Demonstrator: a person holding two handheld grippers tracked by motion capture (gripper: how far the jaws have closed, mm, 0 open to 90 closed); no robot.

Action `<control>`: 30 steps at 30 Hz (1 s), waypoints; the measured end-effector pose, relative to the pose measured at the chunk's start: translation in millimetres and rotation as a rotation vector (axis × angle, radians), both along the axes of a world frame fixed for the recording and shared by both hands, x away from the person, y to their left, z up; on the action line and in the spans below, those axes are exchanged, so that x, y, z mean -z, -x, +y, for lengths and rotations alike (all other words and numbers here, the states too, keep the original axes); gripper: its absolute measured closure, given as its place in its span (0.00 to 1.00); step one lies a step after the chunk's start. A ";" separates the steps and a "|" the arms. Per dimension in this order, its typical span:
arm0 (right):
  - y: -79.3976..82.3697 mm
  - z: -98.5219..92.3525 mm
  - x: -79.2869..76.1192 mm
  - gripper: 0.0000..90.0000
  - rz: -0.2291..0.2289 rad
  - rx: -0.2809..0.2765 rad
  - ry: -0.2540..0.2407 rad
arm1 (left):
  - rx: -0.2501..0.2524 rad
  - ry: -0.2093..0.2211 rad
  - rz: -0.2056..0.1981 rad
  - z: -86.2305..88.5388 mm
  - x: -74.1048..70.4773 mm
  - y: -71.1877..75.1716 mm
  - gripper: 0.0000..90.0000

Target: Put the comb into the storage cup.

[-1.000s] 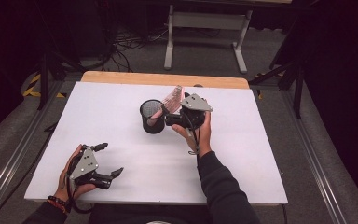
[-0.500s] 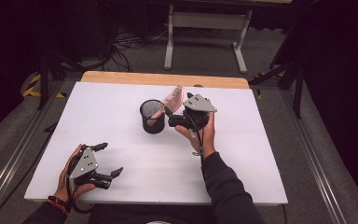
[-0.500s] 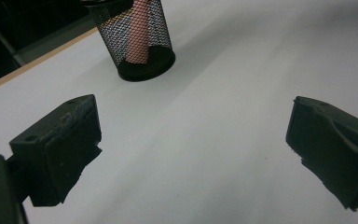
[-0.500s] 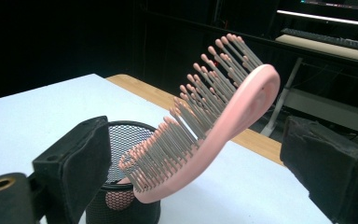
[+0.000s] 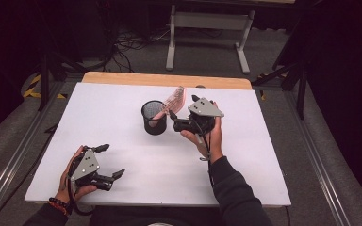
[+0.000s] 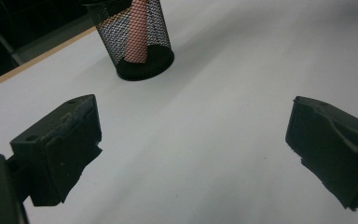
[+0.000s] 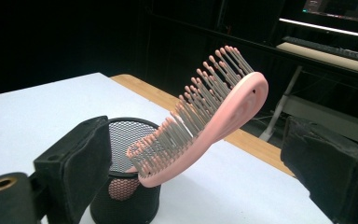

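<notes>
A pink hairbrush (image 7: 200, 126) was seen standing in a black mesh cup (image 5: 154, 117), handle down inside the cup and bristled head leaning out over the rim, tilted toward the right gripper (image 5: 176, 121). Through the mesh in the left gripper view the pink handle (image 6: 136, 32) could be made out resting on the cup's base. The cup was placed near the middle of the white table (image 5: 264, 155), slightly toward its far edge.

The right gripper was held just beside the cup, its jaws spread wide on either side of the brush head without touching it; nothing was gripped. The grey plate (image 5: 206, 107) on top of it was turned upward.

The left gripper (image 5: 107, 162) was held low over the near left part of the table, well apart from the cup, its jaws likewise spread wide and empty.
</notes>
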State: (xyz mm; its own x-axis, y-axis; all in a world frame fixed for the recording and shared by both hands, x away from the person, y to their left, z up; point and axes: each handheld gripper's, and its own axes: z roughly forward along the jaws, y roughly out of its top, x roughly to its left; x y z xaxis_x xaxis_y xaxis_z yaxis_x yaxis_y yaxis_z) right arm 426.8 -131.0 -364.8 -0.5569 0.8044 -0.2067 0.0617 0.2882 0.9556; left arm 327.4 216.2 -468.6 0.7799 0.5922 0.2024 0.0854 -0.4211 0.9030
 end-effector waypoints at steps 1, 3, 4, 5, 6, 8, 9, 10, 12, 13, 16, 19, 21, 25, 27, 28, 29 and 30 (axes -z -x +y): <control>0.9 -0.5 -0.2 0.10 -0.004 0.002 0.008 | 0.000 0.000 0.000 0.0 0.0 0.0 0.05; 2.7 -1.7 -0.9 0.10 -0.011 0.001 0.012 | 0.002 -0.001 0.001 -0.2 0.2 -0.2 0.05; 2.7 -1.7 -0.9 0.10 -0.011 0.001 0.012 | 0.002 -0.001 0.001 -0.2 0.2 -0.2 0.05; 3.6 -2.3 -1.5 0.10 -0.012 0.000 0.012 | 0.001 -0.002 0.001 -0.3 0.3 -0.3 0.05; 4.8 -3.0 -2.3 0.10 -0.017 -0.001 0.013 | 0.001 -0.002 0.001 -0.3 0.4 -0.3 0.05; 7.6 -3.8 -3.7 0.10 -0.024 -0.006 0.015 | 0.002 -0.002 0.003 -0.5 0.5 -0.3 0.05; 8.7 -4.2 -4.1 0.10 -0.028 -0.006 0.020 | 0.002 0.000 0.002 -0.7 0.8 -0.3 0.05; 9.9 -4.6 -4.5 0.10 -0.031 -0.008 0.022 | 0.003 0.000 0.003 -0.8 0.8 -0.3 0.05; 11.9 -5.3 -5.0 0.10 -0.034 -0.012 0.022 | 0.004 0.000 0.001 -0.8 0.6 -0.1 0.05; 13.1 -5.5 -5.2 0.10 -0.039 -0.011 0.028 | 0.004 0.001 0.000 -0.8 0.5 -0.1 0.05; 16.2 -6.5 -5.2 0.10 -0.045 -0.016 0.037 | 0.002 0.000 -0.003 -0.7 0.3 0.3 0.05; 18.8 -7.5 -4.8 0.10 -0.039 -0.025 0.037 | 0.000 0.001 -0.004 -0.4 0.4 0.2 0.05; 20.1 -7.9 -4.6 0.11 -0.040 -0.031 0.043 | -0.002 0.004 -0.005 -0.3 0.4 0.2 0.05; 24.5 -9.4 -3.1 0.11 -0.051 -0.034 0.054 | -0.002 0.009 -0.001 0.4 0.2 0.1 0.05; 25.2 -9.6 -2.8 0.11 -0.051 -0.037 0.056 | -0.002 0.009 -0.003 0.3 0.3 0.0 0.05; 25.9 -9.8 -2.4 0.11 -0.054 -0.035 0.061 | -0.001 0.007 -0.003 0.1 0.2 0.1 0.05; 27.0 -10.4 -1.7 0.11 -0.056 -0.039 0.062 | -0.001 0.007 -0.003 0.0 0.4 0.3 0.05; 27.6 -10.7 -1.2 0.10 -0.056 -0.042 0.065 | -0.001 0.007 -0.003 -0.1 0.4 0.2 0.05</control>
